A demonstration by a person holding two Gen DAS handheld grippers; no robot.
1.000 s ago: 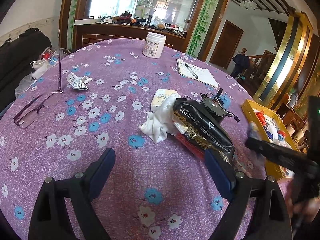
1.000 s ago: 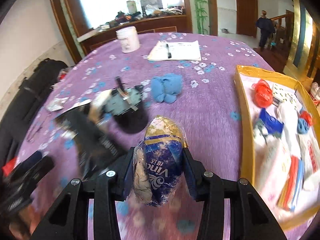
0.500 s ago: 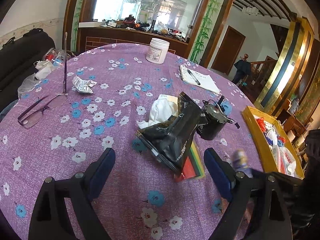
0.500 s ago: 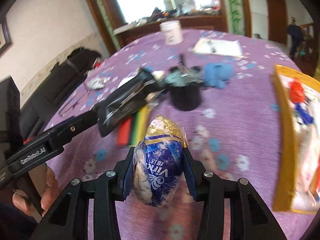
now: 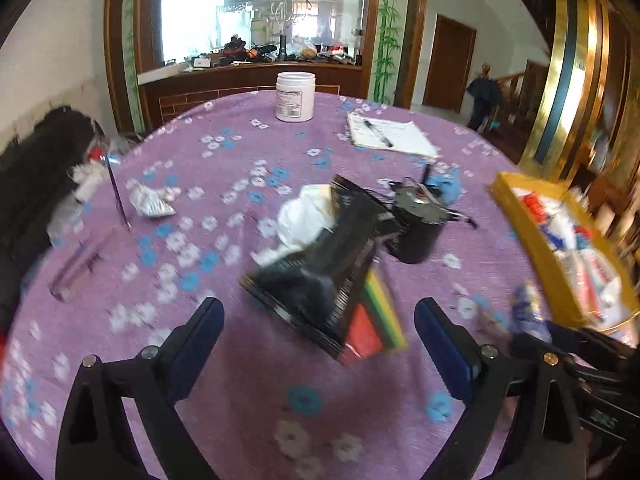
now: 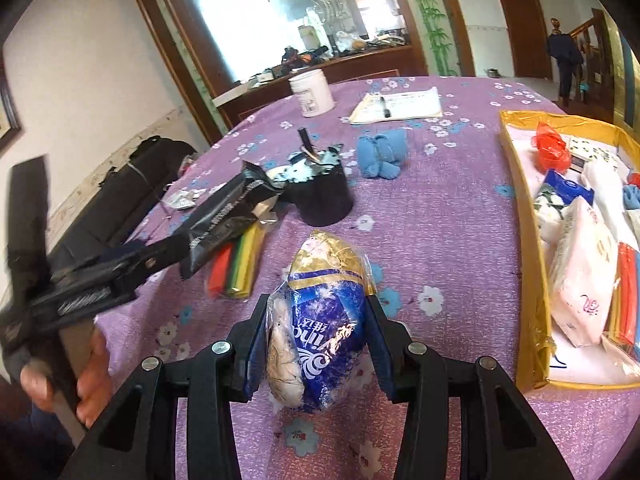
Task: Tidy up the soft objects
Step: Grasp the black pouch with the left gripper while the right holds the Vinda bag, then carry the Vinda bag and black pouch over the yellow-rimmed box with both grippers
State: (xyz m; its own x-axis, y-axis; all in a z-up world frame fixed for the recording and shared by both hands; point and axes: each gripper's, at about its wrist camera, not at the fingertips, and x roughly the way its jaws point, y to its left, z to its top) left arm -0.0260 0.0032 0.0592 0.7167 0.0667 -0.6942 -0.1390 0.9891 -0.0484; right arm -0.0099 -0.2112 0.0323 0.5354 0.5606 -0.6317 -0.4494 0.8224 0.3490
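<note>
My right gripper (image 6: pixel 316 336) is shut on a blue-and-gold tissue pack (image 6: pixel 324 320), held just above the purple flowered tablecloth. To its right stands the yellow tray (image 6: pixel 524 240), which holds tissue packs and cloths. My left gripper (image 5: pixel 320 320) is widening its jaws, and the pads touch nothing. Just ahead of them a black packet (image 5: pixel 320 276) leans over a red, yellow and green strip pack (image 5: pixel 376 328). A white cloth (image 5: pixel 304 216) lies behind the packet. A blue cloth (image 6: pixel 382 152) sits past the black cup (image 6: pixel 324 196). A hand (image 6: pixel 92 380) holds the left gripper at the left edge.
A white jar (image 5: pixel 295 96) and a notepad with a pen (image 5: pixel 388 138) lie at the far side. A crumpled wrapper (image 5: pixel 150 204) and glasses (image 5: pixel 80 268) sit on the left. A black bag (image 6: pixel 132 188) lies beside the table's left edge.
The left gripper has drawn back from the black packet, which has tipped over onto the coloured strip pack. Its jaws stand wider. The right gripper swung left then back, still holding the tissue pack.
</note>
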